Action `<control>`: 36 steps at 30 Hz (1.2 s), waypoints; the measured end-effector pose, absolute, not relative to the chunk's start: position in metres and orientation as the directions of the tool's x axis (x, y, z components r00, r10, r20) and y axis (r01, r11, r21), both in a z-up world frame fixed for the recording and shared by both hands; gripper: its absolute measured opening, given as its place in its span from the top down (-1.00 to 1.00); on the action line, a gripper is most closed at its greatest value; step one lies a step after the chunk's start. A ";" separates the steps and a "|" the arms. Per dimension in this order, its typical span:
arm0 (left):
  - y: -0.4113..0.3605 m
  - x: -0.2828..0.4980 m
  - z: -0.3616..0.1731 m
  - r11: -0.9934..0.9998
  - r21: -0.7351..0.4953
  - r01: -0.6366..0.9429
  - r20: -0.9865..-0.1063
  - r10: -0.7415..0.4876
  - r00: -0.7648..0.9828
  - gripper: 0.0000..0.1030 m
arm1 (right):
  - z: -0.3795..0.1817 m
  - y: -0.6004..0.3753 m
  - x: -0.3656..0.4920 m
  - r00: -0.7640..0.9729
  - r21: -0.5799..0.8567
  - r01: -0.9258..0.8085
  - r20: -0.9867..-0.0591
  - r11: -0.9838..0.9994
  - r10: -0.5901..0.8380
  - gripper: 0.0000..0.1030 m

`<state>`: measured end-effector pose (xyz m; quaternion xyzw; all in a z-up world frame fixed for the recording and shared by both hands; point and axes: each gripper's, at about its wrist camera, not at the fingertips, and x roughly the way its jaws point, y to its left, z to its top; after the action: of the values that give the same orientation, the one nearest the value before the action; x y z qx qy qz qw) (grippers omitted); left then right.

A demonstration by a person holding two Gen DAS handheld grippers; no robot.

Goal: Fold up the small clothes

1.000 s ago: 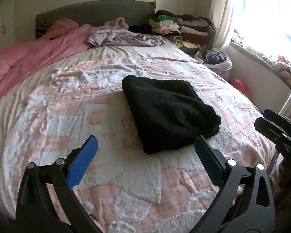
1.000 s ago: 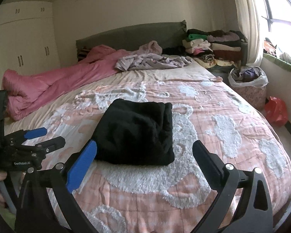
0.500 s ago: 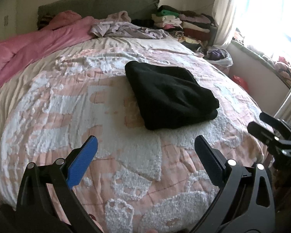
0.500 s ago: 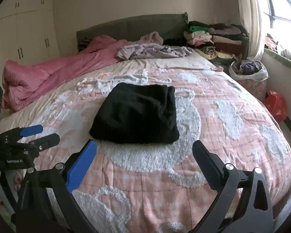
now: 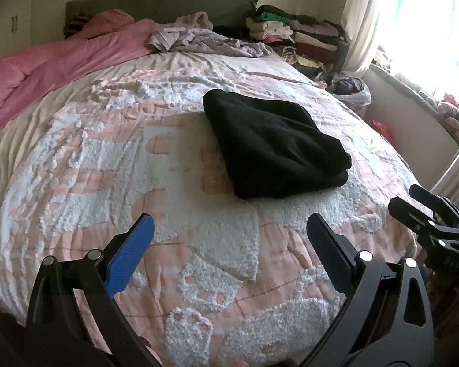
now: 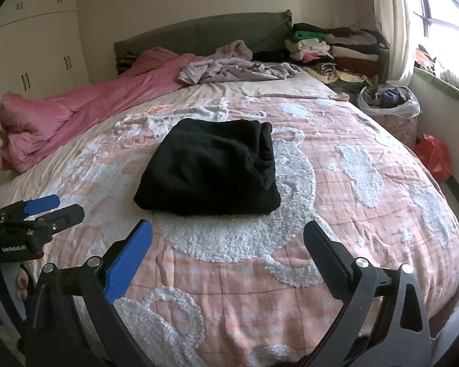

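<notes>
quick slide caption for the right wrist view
Open right gripper hovers before a folded black fleece garment on the pink tufted bedspread.

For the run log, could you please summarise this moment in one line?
black garment: folded on bed | left hand-held gripper: open, empty | right hand-held gripper: open, empty

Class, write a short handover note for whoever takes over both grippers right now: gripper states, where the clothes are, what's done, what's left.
Left gripper: open, empty, above the near end of the bed.
Right gripper: open, empty, also clear of the cloth.
Black fleece garment: lies folded into a compact bundle in the middle of the pink and white tufted bedspread, touched by neither gripper.
Done: this piece looks folded.
Left: probably the crumpled lilac garment near the headboard.
</notes>
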<state>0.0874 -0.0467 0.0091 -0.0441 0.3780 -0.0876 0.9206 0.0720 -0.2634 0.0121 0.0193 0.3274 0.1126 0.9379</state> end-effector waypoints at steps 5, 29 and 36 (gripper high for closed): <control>-0.044 0.087 0.008 0.982 -0.147 0.122 -0.688 -0.190 0.700 -0.81 | 0.012 -0.269 0.071 0.763 0.115 -0.186 -0.609 0.976 0.217 -0.91; -0.038 0.086 0.011 0.986 -0.133 0.098 -0.690 -0.163 0.705 -0.81 | 0.011 -0.272 0.071 0.758 0.114 -0.183 -0.617 0.977 0.214 -0.91; -0.038 0.085 0.011 0.987 -0.131 0.098 -0.691 -0.161 0.704 -0.81 | 0.010 -0.274 0.071 0.756 0.113 -0.181 -0.619 0.977 0.212 -0.91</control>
<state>0.0853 -0.0377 0.0111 -0.0420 0.3780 -0.0702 0.9222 0.0712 -0.2739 0.0099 0.0230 0.3328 0.1049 0.9368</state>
